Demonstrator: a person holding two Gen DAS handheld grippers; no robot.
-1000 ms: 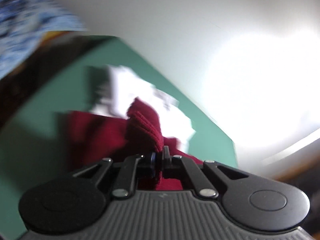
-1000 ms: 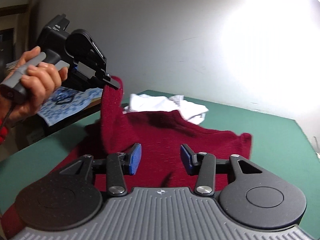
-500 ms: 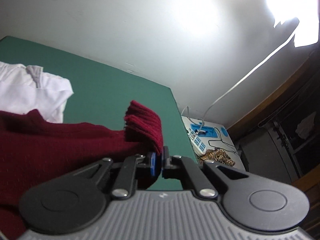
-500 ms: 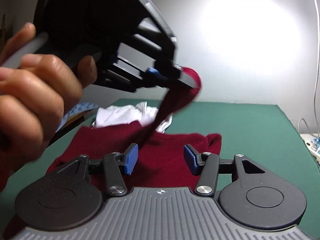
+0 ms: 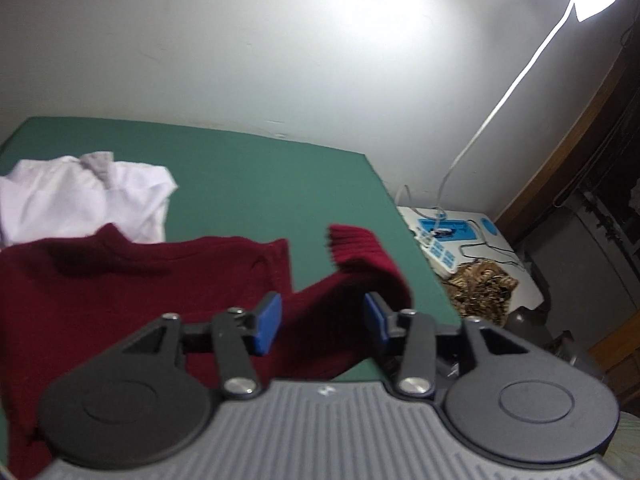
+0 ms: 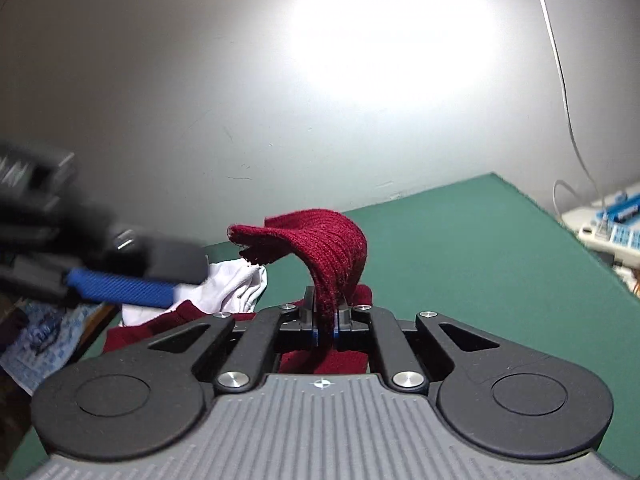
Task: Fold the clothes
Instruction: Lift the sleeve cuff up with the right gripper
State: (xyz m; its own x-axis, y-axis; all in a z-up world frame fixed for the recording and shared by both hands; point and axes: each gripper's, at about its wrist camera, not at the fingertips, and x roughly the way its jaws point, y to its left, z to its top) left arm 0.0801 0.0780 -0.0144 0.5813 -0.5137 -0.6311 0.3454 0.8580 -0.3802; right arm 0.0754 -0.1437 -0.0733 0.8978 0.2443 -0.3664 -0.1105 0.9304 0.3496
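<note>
A dark red knit sweater lies on the green table. Its ribbed sleeve rises from the cloth, and my right gripper is shut on it, the cuff curling over above the fingertips. In the left wrist view the same sleeve passes loosely between the jaws of my left gripper, which are opening, and the blue pads stand clear of the knit. In the right wrist view, one of the left gripper's blue pads shows as a blur at the left.
A crumpled white garment lies at the table's back left, touching the sweater. Right of the table's edge stands a low white surface with a power strip, cables and a brown patterned cloth. A blue patterned cloth lies off the left edge.
The left gripper, shut on the sleeve before, has opened and let it go. The right gripper, open before, has shut on the sleeve. The left gripper has drawn back to the left.
</note>
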